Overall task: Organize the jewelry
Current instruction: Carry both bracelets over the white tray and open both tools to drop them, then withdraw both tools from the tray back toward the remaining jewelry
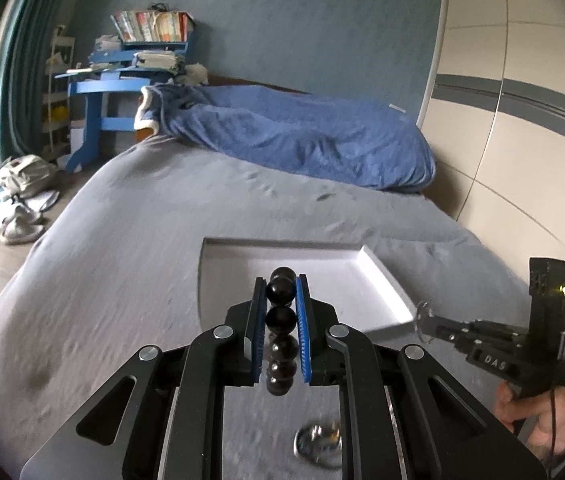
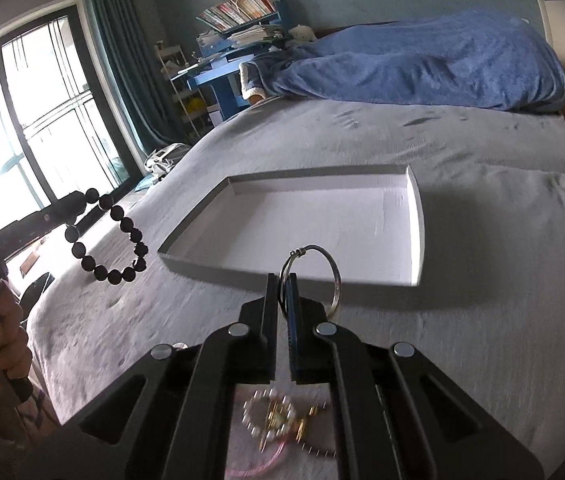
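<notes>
Tongs [image 1: 281, 294]: one bracelet [image 1: 281, 320], one bangle [image 2: 314, 276].

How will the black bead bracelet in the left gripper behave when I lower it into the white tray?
The black bead bracelet probably goes floppy: in the right wrist view its loop hangs slack below the left gripper. The round beads may roll a little on the flat white tray, though stringing should limit that. It likely lands as a loose heap.

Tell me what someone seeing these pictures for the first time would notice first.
Probably the black bead bracelet, clamped between the left gripper pads and hanging as a loop above the grey bed. Next, the silver bangle pinched in the right gripper, just short of the shallow white tray lying on the bedspread with nothing in it.
</notes>
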Demonstrator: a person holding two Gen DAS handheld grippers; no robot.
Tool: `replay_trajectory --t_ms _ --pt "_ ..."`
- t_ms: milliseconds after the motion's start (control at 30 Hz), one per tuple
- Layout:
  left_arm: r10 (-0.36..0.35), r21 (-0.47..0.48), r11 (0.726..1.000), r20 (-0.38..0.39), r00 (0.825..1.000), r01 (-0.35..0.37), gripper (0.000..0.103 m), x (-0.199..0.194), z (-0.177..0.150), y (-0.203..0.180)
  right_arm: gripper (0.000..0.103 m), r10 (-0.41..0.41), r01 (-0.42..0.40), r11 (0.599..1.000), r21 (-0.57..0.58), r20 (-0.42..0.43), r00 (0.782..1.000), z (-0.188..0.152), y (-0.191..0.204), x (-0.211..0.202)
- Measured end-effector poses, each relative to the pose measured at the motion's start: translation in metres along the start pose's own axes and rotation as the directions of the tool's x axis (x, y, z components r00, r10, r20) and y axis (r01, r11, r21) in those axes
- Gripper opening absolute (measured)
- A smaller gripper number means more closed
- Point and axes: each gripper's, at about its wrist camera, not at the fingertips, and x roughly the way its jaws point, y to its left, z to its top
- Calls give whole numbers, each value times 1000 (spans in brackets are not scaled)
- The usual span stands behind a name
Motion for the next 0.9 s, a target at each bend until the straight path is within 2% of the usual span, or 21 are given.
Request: replay_trajectory --t_ms 167,267,533,667,700,767,833,900 --pt "-29 -7 1000 25 999 29 15 29 12 1 4 -15 16 999 -39 13 1000 17 -1 18" --pt "-27 -25 999 13 1000 28 15 48 12 8 4 -33 34 998 -56 13 999 23 -4 31" --pt "-3 -58 998 -98 995 -3 15 94 -10 24 4 -121 115 985 -127 -38 992 14 -14 66" --pt "41 -60 997 -181 983 -52 15 107 -21 33 4 -164 150 975 -167 -78 983 5 -14 77" --pt "50 -60 996 -196 979 -63 17 108 -25 36 6 -167 150 973 -176 -83 982 3 -14 79" --pt "66 -57 995 -206 976 -80 31 107 -28 38 12 -173 155 970 -185 -87 981 1 -11 79" --pt "72 -46 995 -213 974 -84 39 104 -32 38 41 -172 156 972 -178 -78 982 0 -11 75" --pt "83 -25 996 -213 974 -91 48 101 -35 36 49 -161 149 977 -153 -69 985 0 -14 70"
